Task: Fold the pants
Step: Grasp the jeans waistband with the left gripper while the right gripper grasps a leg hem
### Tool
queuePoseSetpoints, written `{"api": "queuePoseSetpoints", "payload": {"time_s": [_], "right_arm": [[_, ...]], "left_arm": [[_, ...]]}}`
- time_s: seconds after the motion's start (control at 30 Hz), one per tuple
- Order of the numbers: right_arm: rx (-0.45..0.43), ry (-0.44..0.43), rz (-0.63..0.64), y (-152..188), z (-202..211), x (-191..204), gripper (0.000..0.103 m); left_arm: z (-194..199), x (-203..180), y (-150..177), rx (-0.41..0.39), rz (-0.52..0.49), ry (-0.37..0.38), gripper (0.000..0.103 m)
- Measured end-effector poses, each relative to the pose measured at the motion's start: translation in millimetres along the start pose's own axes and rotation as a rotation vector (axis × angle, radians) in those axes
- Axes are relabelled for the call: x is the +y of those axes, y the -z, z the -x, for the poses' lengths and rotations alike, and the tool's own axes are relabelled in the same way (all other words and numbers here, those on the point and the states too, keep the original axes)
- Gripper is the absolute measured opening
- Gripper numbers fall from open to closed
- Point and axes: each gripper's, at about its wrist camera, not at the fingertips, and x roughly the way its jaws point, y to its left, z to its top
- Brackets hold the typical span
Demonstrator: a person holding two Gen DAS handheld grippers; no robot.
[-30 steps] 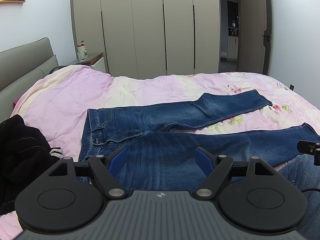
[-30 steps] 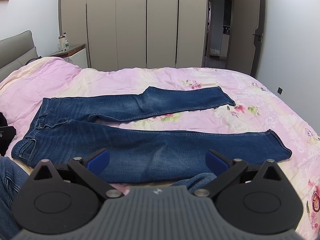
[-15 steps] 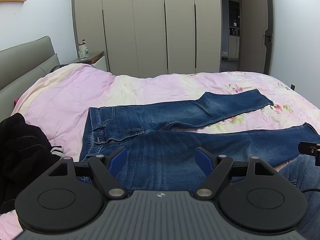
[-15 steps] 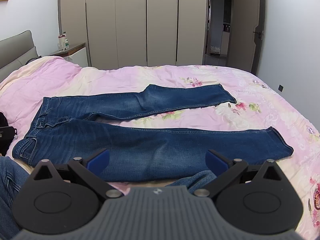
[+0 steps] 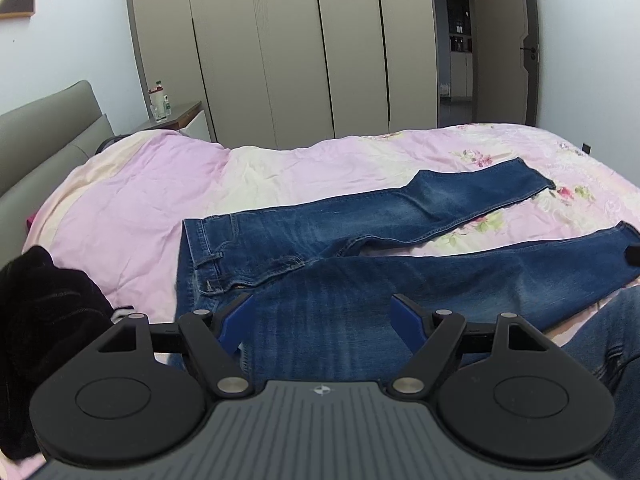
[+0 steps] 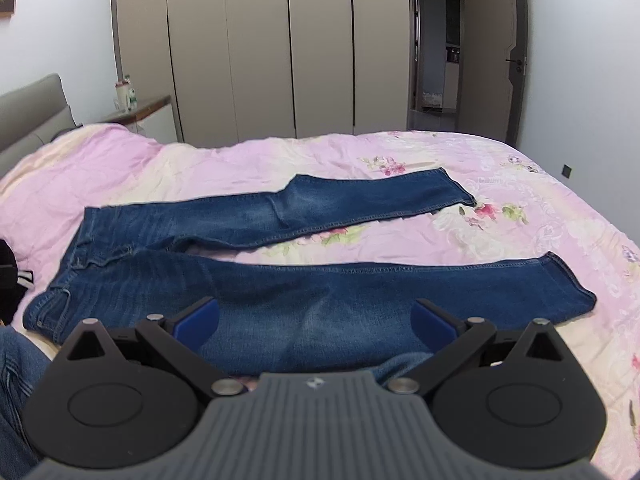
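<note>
A pair of blue jeans (image 6: 304,280) lay flat on the bed (image 6: 540,216), long axis running across both views, waistband (image 5: 196,256) toward the grey headboard (image 5: 44,128) on the left and the two hems toward the right. The legs were spread in a narrow V: the near leg (image 6: 400,288) ran almost straight across, while the far leg (image 6: 360,204) angled away toward the foot of the bed, with pink floral quilt showing between them. The left gripper (image 5: 322,324) hovered above the seat and upper near leg, its blue pads wide apart and holding nothing; the right gripper (image 6: 316,320) hung likewise released over the middle of the near leg, not touching the denim. A heap of black clothing (image 5: 44,320) sat just beside the waistband at the left edge. Behind the bed stood a beige wardrobe (image 6: 260,48) with tall doors, a nightstand (image 5: 176,116) carrying bottles, and an open door (image 6: 492,48) on the right.
</note>
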Motion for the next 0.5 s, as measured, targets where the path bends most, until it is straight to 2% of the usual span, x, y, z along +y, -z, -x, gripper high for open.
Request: {"api": "queuePoseSetpoints", "payload": {"time_s": [0.1,0.27,0.5], "right_arm": [[-0.017,-0.01,0.009,-9,-11,-13,0.098],[0.004,0.013,0.07,-34,-46,-32,0.098],[0.092,-0.037,0.075,-70,-126,-59,0.098]], "left_arm": [[-15,20,-10,0.015,0.006,0.019,0.089],[-57,61,-32,0.066,0.021,0.021,0.082],[-163,140,-55,0.175,0.187,0.007,0.078]]}}
